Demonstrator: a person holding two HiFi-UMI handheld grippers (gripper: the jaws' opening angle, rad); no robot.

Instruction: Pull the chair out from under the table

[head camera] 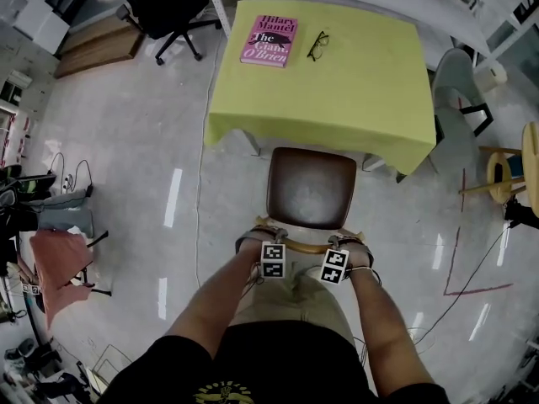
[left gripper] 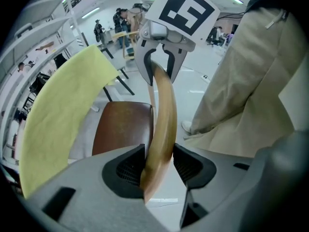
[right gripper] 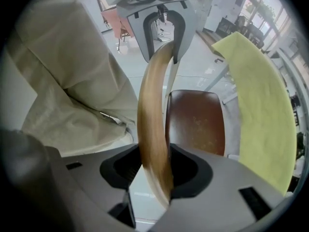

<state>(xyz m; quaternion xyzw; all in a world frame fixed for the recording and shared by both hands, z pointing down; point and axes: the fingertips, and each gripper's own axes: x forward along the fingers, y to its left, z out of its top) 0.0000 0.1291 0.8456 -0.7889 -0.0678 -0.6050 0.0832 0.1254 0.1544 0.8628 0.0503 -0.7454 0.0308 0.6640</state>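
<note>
A: Entry, chair [head camera: 310,188]. Where does it sit?

B: Centre of the head view, brown seat facing up, just below the table [head camera: 337,99] in the frame. The seat's far edge meets the hanging edge of the yellow cloth [head camera: 253,116]; the rest of the seat is out over open floor [head camera: 152,141].

A: Left gripper [left gripper: 157,167]?

B: Pointing steeply down, jaws narrowed onto the curved wooden back rail [left gripper: 161,120]. The rail runs straight through the gap between the pads. It holds the rail's left end, lower centre of the head view.

A: Right gripper [right gripper: 155,170]?

B: Pointing straight down, closed on the same rail at its right end. The wood fills the gap and both pads sit against it. In each gripper view the other gripper shows at the top centre, clamped on the rail's far end.

A: Person?

B: Standing right behind the chair back, both forearms reaching toward the rail. Beige trousers fill the right of the left gripper view and the left of the right gripper view.

A: On the table?

B: A pink book [head camera: 269,39] at the upper left of the cloth, with glasses [head camera: 317,45] just right of it, not touching. A black office chair [head camera: 164,7] stands at the upper left of the frame, well apart from the table.
</note>
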